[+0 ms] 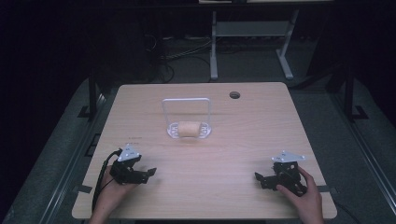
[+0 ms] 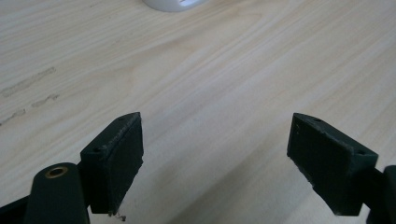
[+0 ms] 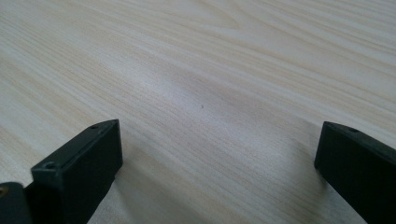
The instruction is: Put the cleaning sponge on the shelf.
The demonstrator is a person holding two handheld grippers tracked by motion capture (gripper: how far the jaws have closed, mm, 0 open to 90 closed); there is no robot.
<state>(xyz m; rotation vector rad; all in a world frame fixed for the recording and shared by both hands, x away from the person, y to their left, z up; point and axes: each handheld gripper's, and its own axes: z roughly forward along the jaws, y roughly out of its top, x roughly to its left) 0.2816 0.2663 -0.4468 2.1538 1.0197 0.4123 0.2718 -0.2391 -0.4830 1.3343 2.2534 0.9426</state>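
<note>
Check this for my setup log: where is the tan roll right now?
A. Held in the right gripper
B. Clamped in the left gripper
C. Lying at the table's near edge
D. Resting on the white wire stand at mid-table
D: the tan roll sits on the white wire stand, far from the open, empty left gripper and right gripper.
</note>
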